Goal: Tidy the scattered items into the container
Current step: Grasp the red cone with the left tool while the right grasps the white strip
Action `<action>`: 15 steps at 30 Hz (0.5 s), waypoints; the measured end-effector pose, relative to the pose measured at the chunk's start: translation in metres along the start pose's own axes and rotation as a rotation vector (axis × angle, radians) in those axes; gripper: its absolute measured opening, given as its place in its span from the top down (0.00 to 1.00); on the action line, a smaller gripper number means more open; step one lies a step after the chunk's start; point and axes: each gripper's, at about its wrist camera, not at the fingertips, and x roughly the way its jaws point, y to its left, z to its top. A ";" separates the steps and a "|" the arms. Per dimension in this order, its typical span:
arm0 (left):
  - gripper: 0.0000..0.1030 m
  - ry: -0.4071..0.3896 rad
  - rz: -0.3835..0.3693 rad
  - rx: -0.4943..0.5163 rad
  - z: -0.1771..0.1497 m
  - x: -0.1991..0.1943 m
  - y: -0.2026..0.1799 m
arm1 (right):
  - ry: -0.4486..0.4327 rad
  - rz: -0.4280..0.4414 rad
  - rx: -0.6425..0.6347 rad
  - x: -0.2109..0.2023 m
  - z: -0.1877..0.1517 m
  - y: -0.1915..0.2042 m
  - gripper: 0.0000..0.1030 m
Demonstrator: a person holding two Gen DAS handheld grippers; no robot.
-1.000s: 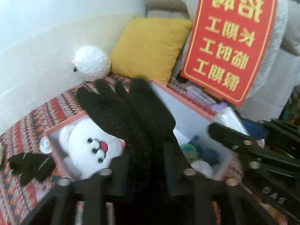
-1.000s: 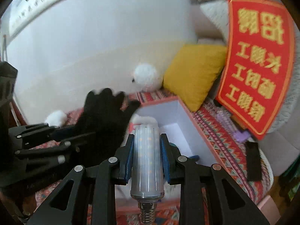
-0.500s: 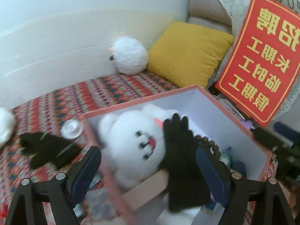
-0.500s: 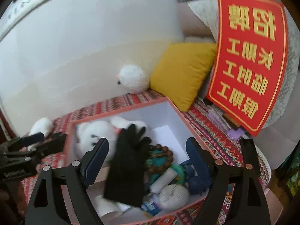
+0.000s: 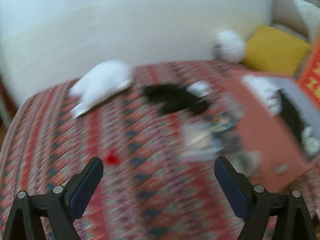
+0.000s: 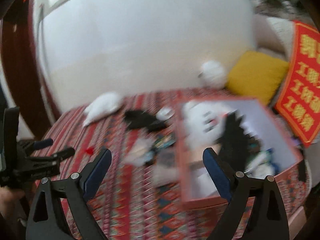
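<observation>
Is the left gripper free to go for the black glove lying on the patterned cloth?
Probably yes. The left gripper is open and empty, and only bare cloth lies between it and the black glove.

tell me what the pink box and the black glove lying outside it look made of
Pink box: probably matte cardboard, judging by its thin flat walls and pale lining. Black glove: apparently soft knit or fleece, limp and dull; blur hides the weave.

Left claw (image 5: pixel 158 164) held wide apart, empty, above patterned cover (image 5: pixel 60 140); black glove (image 5: pixel 176 100) seen beside pink box (image 5: pixel 266 140); view blurred.
</observation>
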 end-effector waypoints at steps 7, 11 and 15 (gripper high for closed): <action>0.10 0.137 0.041 -0.154 -0.040 0.073 0.088 | 0.230 0.029 -0.053 0.120 -0.031 0.058 0.08; 0.10 0.194 0.003 -0.200 -0.042 0.117 0.097 | 0.316 -0.029 -0.013 0.190 -0.037 0.052 0.08; 0.10 0.216 -0.009 -0.185 -0.033 0.156 0.084 | 0.304 -0.072 -0.040 0.236 -0.023 0.053 0.09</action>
